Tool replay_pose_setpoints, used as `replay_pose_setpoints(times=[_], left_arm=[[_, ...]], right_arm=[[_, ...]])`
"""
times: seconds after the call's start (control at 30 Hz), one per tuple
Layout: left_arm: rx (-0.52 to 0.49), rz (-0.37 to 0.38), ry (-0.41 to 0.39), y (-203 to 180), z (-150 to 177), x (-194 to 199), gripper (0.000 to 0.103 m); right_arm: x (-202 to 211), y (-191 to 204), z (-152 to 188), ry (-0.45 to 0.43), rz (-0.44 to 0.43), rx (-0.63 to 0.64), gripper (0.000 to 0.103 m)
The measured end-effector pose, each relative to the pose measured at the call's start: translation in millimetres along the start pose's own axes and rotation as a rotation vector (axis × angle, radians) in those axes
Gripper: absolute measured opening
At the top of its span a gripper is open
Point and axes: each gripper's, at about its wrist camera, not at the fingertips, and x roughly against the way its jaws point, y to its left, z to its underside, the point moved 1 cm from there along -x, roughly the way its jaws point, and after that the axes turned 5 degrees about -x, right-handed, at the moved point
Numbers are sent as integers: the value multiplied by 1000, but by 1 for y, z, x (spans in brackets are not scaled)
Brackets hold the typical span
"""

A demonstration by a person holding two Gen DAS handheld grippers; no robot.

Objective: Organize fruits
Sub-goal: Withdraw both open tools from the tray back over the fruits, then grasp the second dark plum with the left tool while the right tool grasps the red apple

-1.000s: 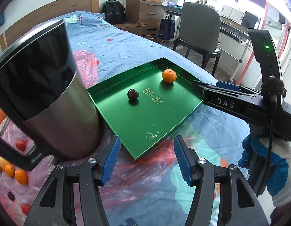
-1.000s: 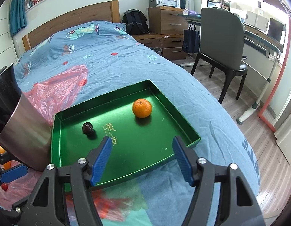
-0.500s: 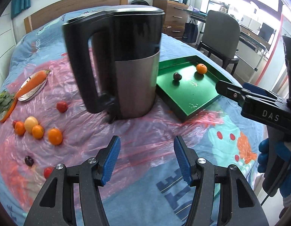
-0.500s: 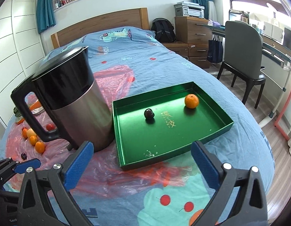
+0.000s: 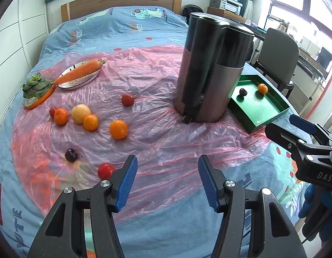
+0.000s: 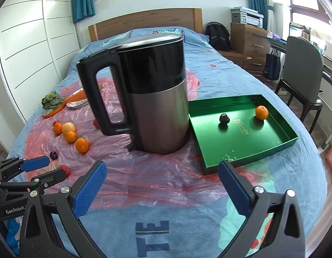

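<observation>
So, through the left wrist camera, we hold our left gripper [image 5: 167, 179] spread wide and empty above the pink plastic sheet [image 5: 157, 129] on the bed [image 5: 114, 32]. Most of the fruit lies loose there: an orange [image 5: 118, 129] near the middle, two smaller oranges [image 5: 91, 122] [image 5: 61, 116] beside a pale round fruit [image 5: 80, 114], a dark plum [image 5: 71, 155], a red fruit [image 5: 105, 170] just beside our left finger, and another red one [image 5: 127, 99] further back. These are round, so we read no long axis or heading in them. The kettle [image 5: 211, 68] stands upright between that cluster and the green tray [image 5: 271, 116]. Through the right wrist camera, our right gripper [image 6: 162, 182] is likewise wide and holds nothing. The tray's long side runs away to the right, and it carries only one orange [image 6: 261, 112] and one dark plum [image 6: 224, 118], well apart. We judge the sorting barely begun: two pieces placed, about seven left.
</observation>
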Motion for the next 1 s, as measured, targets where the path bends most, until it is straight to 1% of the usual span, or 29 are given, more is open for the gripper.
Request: replay_pose_setpoints(times=[0.53, 1.0], left_arm=[[123, -95, 19, 88, 41, 6, 53], [207, -168, 29, 155, 72, 9, 53]], right_arm=[[-22, 100, 27, 68, -153, 132, 103], [-49, 156, 46, 132, -256, 207, 103]])
